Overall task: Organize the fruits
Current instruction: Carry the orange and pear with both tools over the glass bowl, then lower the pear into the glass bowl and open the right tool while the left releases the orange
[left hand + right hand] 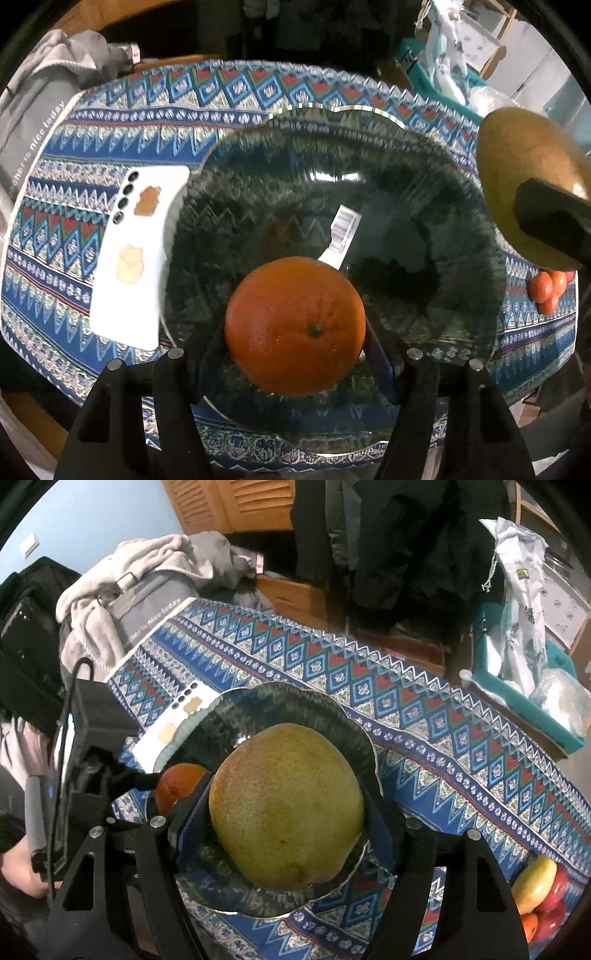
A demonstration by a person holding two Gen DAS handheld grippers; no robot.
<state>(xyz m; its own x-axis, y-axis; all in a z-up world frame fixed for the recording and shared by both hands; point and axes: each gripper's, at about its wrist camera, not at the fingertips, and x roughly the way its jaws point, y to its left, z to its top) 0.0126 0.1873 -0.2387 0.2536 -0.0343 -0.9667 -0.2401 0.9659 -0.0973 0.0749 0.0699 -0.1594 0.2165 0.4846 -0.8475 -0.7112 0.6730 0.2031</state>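
Left wrist view: left gripper (295, 332) clamps the orange (294, 325), right gripper (286, 812) the pear (286, 806); lower both gently into the glass bowl (369, 155) before releasing.

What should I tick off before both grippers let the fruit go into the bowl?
1. Left gripper holding the orange: ok, pads on both sides.
2. Right gripper holding the pear: ok, pads on both flanks.
3. Orange over the glass bowl: ok, bowl floor fills the view behind it.
4. Pear over the bowl: ok in the right wrist view, rim visible all round it.
5. Bowl floor free: ok, only a label shows through the glass.
6. Fruit resting on the bowl floor: cannot tell, no side view.
7. Phone clear of the drop: ok, outside the rim, though its edge lies against the bowl.
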